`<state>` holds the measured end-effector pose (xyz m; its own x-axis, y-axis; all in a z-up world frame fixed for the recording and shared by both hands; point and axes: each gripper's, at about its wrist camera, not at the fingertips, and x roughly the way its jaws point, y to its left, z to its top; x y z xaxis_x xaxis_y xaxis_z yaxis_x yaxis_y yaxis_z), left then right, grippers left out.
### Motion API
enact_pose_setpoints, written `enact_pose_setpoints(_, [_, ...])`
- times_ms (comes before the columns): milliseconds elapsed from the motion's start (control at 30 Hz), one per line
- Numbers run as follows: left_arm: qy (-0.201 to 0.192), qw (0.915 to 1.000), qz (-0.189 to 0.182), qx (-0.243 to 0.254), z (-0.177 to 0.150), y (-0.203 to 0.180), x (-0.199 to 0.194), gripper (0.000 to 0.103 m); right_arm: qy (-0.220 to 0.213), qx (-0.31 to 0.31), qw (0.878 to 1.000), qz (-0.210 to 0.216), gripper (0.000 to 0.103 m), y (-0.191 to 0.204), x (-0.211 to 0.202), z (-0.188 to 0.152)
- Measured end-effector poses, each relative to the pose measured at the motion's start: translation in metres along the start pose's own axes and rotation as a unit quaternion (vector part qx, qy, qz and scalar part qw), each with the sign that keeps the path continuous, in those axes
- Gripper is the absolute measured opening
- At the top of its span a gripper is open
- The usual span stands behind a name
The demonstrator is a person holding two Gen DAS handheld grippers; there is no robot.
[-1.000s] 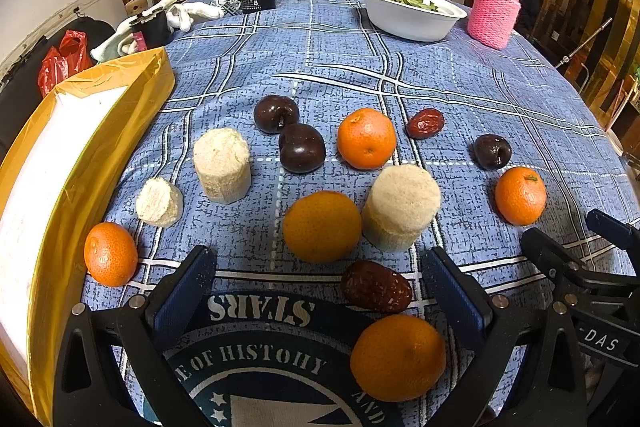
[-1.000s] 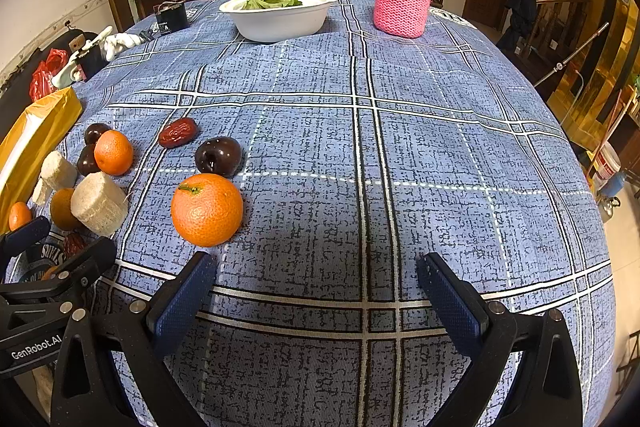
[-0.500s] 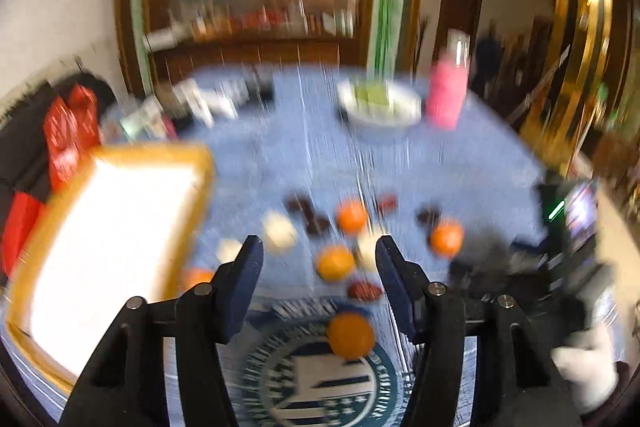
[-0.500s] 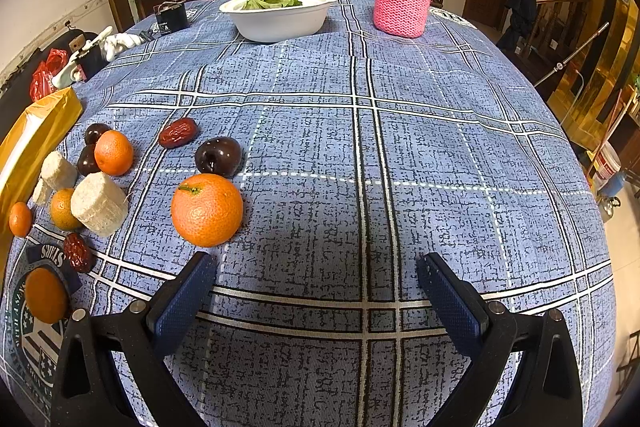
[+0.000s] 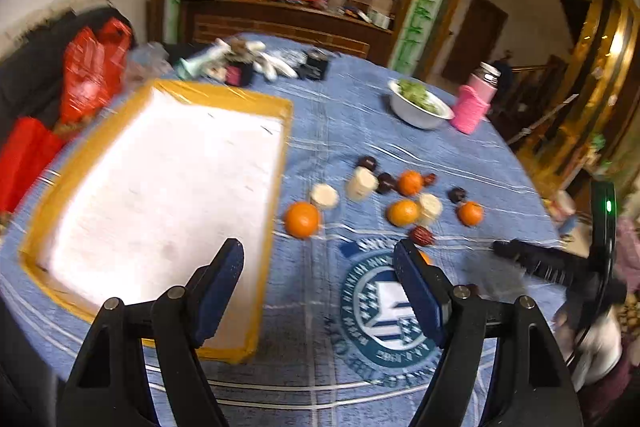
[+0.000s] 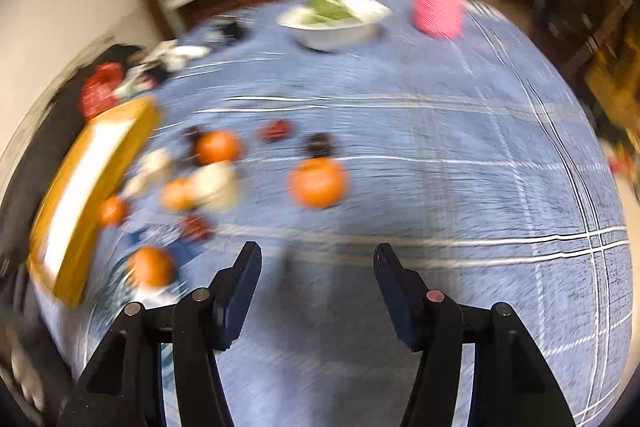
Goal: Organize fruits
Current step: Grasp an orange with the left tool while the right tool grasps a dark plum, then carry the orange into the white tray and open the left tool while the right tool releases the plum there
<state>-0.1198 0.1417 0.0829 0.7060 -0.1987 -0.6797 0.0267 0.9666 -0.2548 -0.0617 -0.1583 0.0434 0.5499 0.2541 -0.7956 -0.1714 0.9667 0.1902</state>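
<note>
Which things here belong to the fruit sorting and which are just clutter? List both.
Job: oranges, dark plums, red dates, pale cut cylinders, yellow-rimmed tray, left gripper, right gripper.

Lying about: white bowl of greens, pink-sleeved bottle, red bags, white gloves.
</note>
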Motion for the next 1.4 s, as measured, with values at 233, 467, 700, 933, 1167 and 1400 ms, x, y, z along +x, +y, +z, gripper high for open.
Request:
enact_pose_setpoints(233, [0.035, 0.9985, -0.035, 0.023, -0.015, -0.019, 0.02, 0.071, -0.005, -0.098, 0.995, 0.02, 0.056, 0.069, 0.004, -0.039])
enact_pose_setpoints(467, [0.058, 0.9945, -0.057, 0.066, -0.016, -0.048, 0.044, 0.06, 0.021, -0.087, 0.996, 0.026, 0.041, 0.065, 0.023, -0.05])
enact_pose_setpoints(700, [0.073, 0.9881, -0.042, 0.129, -0.013, -0.087, 0.078, 0.06, 0.025, -0.047, 0.996, 0.069, 0.029, 0.041, 0.019, -0.052])
enact_pose_setpoints(933, [0.12, 0.9816, -0.026, 0.146, -0.029, -0.094, 0.107, 0.032, 0.029, -0.05, 0.996, 0.07, 0.03, 0.044, 0.02, -0.051])
enact_pose_setpoints(1167, [0.075, 0.9941, -0.054, 0.057, -0.011, -0.049, 0.066, 0.032, 0.017, -0.049, 0.996, 0.076, 0.027, 0.052, 0.009, -0.055])
enact_pose_setpoints(1400, [-0.005, 0.9983, 0.007, -0.057, 0.015, 0.053, 0.003, 0.032, -0.013, -0.09, 0.989, 0.114, 0.027, 0.102, -0.019, -0.035])
